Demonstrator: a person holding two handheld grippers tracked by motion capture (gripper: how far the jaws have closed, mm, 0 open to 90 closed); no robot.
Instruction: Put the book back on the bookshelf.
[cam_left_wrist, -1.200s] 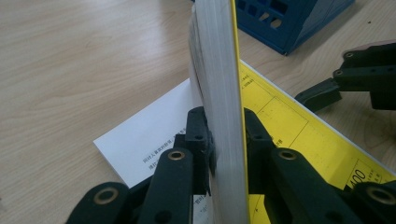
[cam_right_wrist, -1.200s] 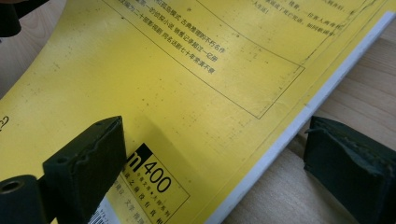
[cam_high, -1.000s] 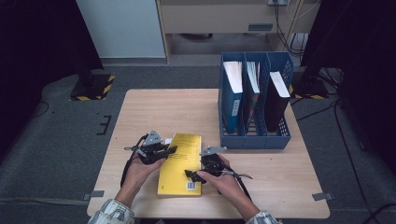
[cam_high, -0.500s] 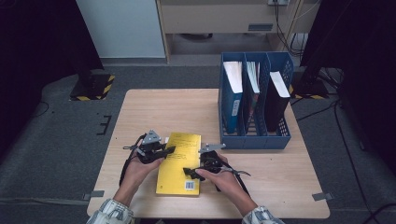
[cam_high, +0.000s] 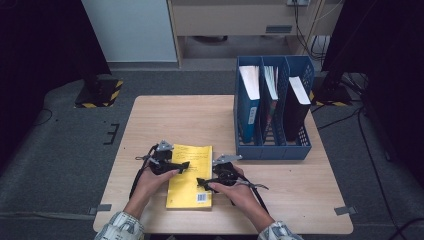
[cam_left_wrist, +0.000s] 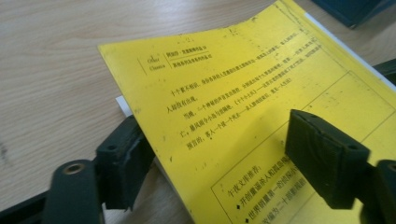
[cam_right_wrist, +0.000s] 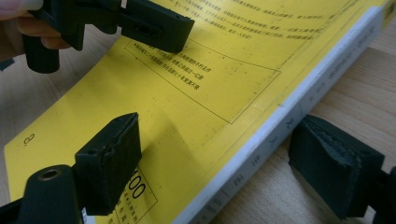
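Yellow book (cam_high: 191, 176) lies flat on our wooden table (cam_high: 295, 200), left of the blue file rack (cam_high: 272, 149). Our left gripper (cam_high: 181, 165) and right gripper (cam_high: 204, 182) both gape, straddling its opposite edges.

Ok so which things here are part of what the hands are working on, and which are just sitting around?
In the job:
- yellow book, flat on the table
- left gripper, jaws open astride the book's left edge
- right gripper, jaws open astride its spine edge

Just sitting there:
- blue file rack, with books standing in its three slots
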